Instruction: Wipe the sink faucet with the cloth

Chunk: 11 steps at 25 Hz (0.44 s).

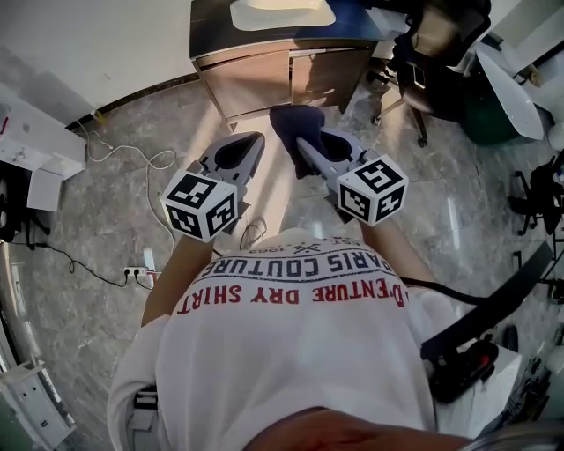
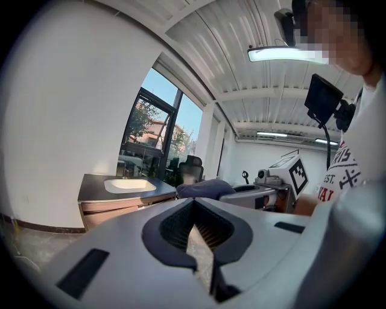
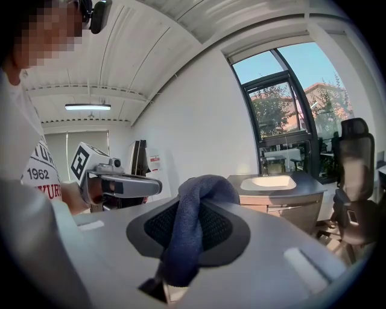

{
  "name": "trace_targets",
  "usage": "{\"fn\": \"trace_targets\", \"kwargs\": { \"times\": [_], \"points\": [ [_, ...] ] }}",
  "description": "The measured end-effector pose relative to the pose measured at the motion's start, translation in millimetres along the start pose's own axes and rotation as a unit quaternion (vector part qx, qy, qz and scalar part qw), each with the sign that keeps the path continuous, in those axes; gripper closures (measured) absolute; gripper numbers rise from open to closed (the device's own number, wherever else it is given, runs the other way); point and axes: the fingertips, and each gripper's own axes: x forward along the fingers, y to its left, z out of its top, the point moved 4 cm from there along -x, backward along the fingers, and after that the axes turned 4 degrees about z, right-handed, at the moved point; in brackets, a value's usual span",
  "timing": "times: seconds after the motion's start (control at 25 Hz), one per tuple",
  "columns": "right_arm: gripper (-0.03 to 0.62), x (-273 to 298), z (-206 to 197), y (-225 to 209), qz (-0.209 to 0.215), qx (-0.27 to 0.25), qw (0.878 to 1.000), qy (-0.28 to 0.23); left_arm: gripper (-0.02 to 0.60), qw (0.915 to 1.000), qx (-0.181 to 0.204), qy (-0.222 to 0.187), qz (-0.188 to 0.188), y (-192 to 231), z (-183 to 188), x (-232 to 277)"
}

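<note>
Cloth (image 1: 293,123): dark blue, bunched, clamped in the right gripper (image 1: 306,143) jaws.
Left gripper (image 1: 253,141): jaws closed, empty, beside the cloth.
Sink (image 1: 280,18): white, atop a wooden cabinet (image 1: 264,81) beyond the cloth.

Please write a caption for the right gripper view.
The right gripper holds a dark cloth; the sink stands ahead.

Two grippers: the left gripper (image 1: 253,139) and the right gripper (image 1: 304,143), each with two jaws. Two marker cubes: the left cube (image 1: 200,204) and the right cube (image 1: 373,188). One cloth (image 1: 295,119). One sink (image 1: 282,13), set in one worktop (image 1: 211,22). One office chair (image 3: 354,181). One power strip (image 1: 141,273) on the floor (image 1: 106,220). One person.
</note>
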Motion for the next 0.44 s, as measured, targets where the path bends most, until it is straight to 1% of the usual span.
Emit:
{"fn": "trace_targets", "kwargs": {
  "times": [0.2,0.44],
  "points": [
    [0.525,-0.1,0.7,10.4,0.001,-0.005,1.0,-0.002,0.58,1.0,0.003,-0.001,-0.001,-3.0,-1.4,-8.5],
    [0.525,-4.4,5.1,14.9,-0.002,-0.007,1.0,-0.001,0.58,1.0,0.005,-0.004,-0.005,-7.7,5.4,-12.2]
  ]
}}
